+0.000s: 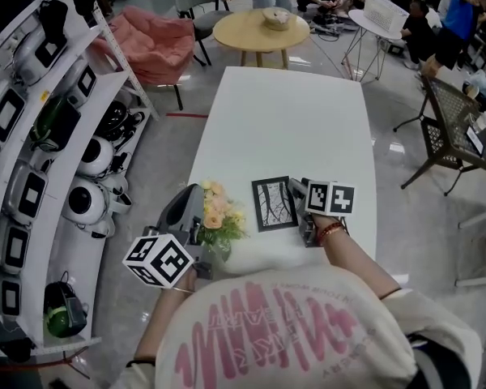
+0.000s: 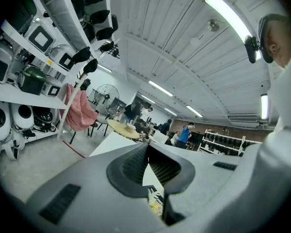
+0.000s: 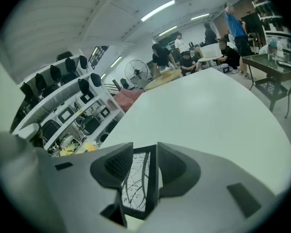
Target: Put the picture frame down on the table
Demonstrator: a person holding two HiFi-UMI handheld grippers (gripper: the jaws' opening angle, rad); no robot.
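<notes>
1. The right hand-held gripper (image 3: 144,165) has its jaws closed in on the picture frame (image 3: 136,184); the frame stands on edge between the two pads.
2. In the head view the picture frame (image 1: 274,203) is over the near end of the white bench (image 1: 308,120), just beside the flowers (image 1: 216,214); I cannot tell if its lower edge touches the bench.
3. The left hand-held gripper (image 2: 148,165) has its jaws together and holds nothing; it points toward the flowers.
4. In my judgement the carrying is nearly done; what is left is to lay the frame on the bench and to open the jaws.
</notes>
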